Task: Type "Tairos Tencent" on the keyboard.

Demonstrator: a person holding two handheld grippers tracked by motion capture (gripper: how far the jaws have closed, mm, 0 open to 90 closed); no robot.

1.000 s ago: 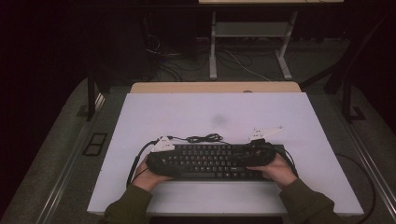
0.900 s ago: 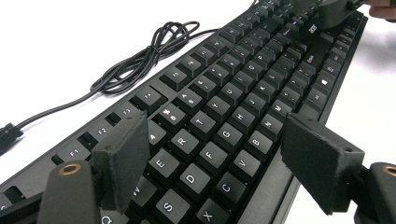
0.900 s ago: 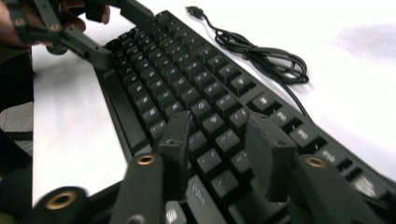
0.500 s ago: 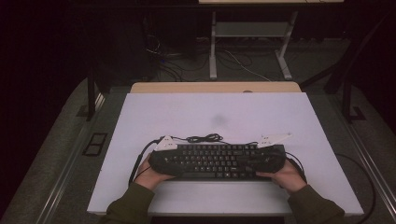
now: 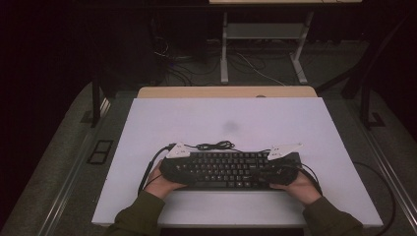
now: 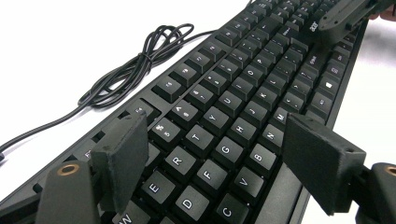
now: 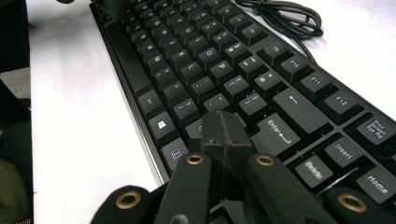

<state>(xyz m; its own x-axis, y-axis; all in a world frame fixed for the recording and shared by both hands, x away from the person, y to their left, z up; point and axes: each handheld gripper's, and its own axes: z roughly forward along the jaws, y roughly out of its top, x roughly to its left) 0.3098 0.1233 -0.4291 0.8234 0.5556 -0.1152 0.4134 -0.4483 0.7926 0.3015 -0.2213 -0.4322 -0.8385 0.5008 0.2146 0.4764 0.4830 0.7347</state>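
While I watch from the high view, the black keyboard (image 5: 228, 169) lies on the white table (image 5: 196, 123), near its front edge, with its bundled cable (image 5: 215, 145) on the table just behind it. My left gripper (image 5: 173, 164) sits at the keyboard's left end, my right gripper (image 5: 280, 164) at its right end, each with a hand behind it.

Left gripper view: the two pads (image 6: 122, 156) stand apart, released, one over the function-key row and the other past the front edge near the N key. The keyboard (image 6: 224, 121) runs between them; whether the pads touch it I cannot tell. The cable (image 6: 135, 65) is coiled on the table to the left.

Right gripper view: the pads (image 7: 227, 135) are clenched together, nothing between them, and the jaws have just been closing. They sit above the keys left of Enter. The keyboard (image 7: 243, 70) stretches away, with the cable (image 7: 289, 18) at top right.
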